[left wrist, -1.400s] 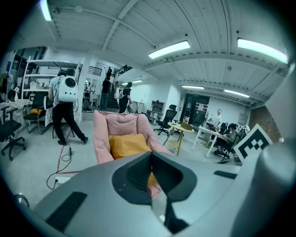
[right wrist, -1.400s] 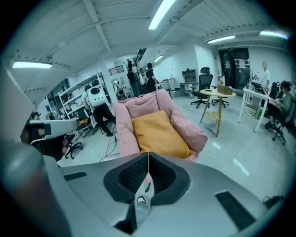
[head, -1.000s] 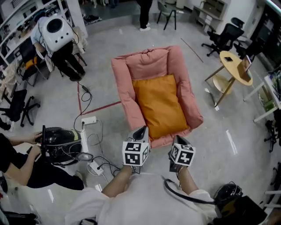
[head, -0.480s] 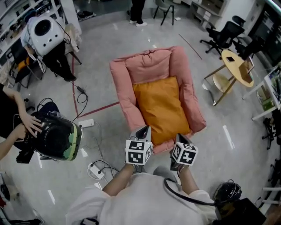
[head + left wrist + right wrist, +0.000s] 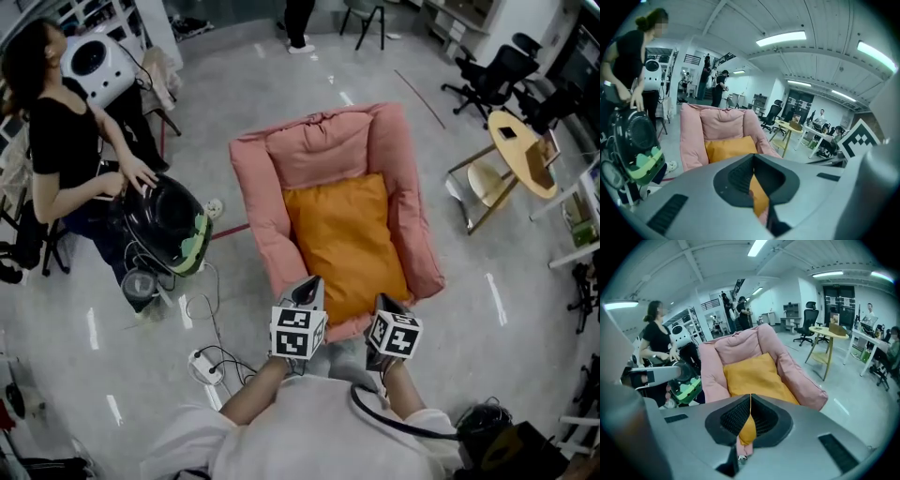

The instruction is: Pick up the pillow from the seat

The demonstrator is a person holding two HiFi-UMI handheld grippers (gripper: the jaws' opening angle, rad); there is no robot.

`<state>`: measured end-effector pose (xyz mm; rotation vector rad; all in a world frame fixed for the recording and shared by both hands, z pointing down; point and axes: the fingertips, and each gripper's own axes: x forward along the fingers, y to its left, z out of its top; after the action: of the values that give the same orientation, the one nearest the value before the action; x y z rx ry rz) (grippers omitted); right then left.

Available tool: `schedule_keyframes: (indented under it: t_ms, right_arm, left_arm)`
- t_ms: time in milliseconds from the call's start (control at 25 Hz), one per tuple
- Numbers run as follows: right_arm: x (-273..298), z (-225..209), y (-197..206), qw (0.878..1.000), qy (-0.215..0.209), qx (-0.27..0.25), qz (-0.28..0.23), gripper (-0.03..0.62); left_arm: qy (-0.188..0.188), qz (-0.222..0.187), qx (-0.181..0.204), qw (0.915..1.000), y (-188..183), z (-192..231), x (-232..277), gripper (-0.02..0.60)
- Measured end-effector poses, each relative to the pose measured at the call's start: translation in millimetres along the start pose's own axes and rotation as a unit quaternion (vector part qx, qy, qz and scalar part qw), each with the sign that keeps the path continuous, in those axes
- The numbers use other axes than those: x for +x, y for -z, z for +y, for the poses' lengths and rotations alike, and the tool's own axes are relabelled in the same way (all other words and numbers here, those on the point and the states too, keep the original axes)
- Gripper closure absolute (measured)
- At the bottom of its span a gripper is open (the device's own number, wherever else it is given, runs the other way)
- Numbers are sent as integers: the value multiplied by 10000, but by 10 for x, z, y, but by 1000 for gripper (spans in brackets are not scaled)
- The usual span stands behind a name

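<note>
Head view: the pink seat (image 5: 267, 202) fills frame centre, open end toward the bottom edge. The orange pillow (image 5: 342, 239) lies flat in the seat's well with pink bolsters on its left, right and top sides, and nothing touches it. Upper left, a person (image 5: 61, 141) in black has hands on a black rounded device (image 5: 169, 220). Upper right, a round yellow table (image 5: 520, 150). Bottom centre, the left gripper (image 5: 309, 283) and right gripper (image 5: 389, 305) sit side by side just below the pillow's near edge. Both pairs of jaws are pressed together with nothing between them.
</note>
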<state>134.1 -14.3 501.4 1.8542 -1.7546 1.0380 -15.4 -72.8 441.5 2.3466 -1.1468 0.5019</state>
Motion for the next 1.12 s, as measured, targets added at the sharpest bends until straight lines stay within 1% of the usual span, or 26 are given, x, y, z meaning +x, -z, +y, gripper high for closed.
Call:
schedule_keyframes:
  t_ms: [200,360,520,640,880,920,960,1000,1120]
  right_arm:
    - [153,-91,-335,9997,-150,-175,-87,565]
    - [267,-290,-415,9998,-135,-140,-19,565]
    - [433,-508,-418,9998,-157,-72,100,563]
    - [547,-619,-424,9995,-244,-94,171,562]
    - [838,-819,-528,9985,-435,-147,282,560]
    - [897,-853,-546,9984,-449,-169,303,560]
    - [961,-886,-563,9982,-464,-195,323,560]
    - [1030,-915,-578,9980,-484,-221,346,560]
    - [1249,-966,-596,9968,-585,-308,441,551]
  left_arm:
    - [-178,-43,57,9998,-166,-20,189,574]
    - [-339,-16,55,9994,-187,-44,345,574]
    - [-411,102,-75,9991,-118,-60,555,574]
    - [-408,169,-235,9987,-71,-61,699,572]
    - [-435,263,-426,9978,-23,-34,1031,569]
    - [-458,286,-463,9975,-5,-19,1092,554]
    - [-481,317,-507,9971,21,0,1157,500]
    - [-508,357,-554,9965,56,22,1223,472]
    - [-641,523,-663,9944,206,115,1396,466]
